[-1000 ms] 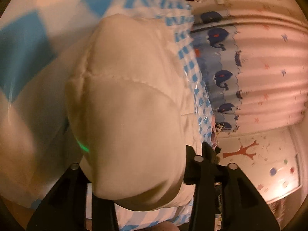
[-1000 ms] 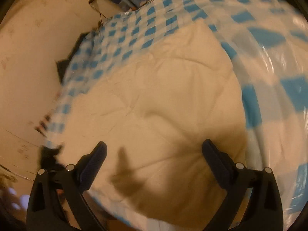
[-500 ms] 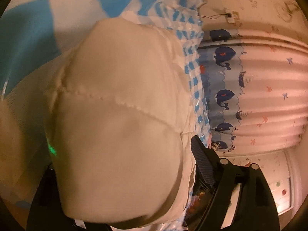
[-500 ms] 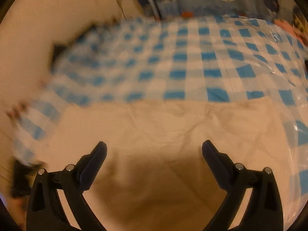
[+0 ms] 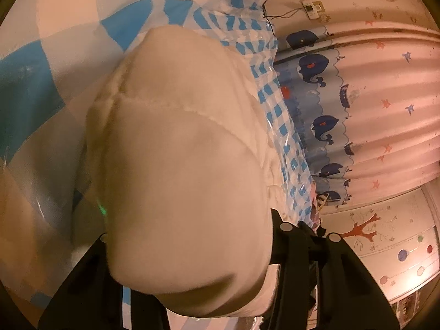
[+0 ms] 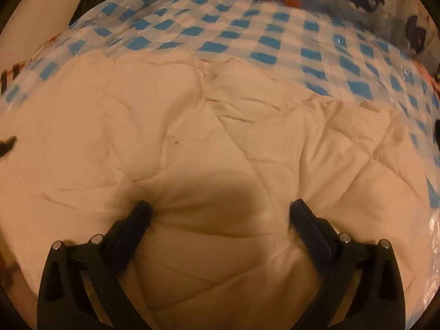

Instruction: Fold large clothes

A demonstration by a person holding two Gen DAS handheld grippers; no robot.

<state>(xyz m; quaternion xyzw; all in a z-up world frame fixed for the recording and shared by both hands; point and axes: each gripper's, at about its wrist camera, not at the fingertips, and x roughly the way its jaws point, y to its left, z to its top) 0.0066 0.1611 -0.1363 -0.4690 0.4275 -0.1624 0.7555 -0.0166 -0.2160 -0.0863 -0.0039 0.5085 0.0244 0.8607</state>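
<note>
Left hand-held gripper [image 5: 189, 250] fingertips behind quilt [image 5: 178, 165]

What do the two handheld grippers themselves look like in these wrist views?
Both are matte black plastic. The right gripper has two angular arms, each with two silver round pins, ending in dark flat pads. The left gripper has the same black arms and silver pins.

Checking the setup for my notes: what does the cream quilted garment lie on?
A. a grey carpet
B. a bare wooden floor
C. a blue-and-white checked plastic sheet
C: the cream quilted garment rests on the blue-and-white checked plastic sheet, whose glossy checks show past its far edge.
</note>
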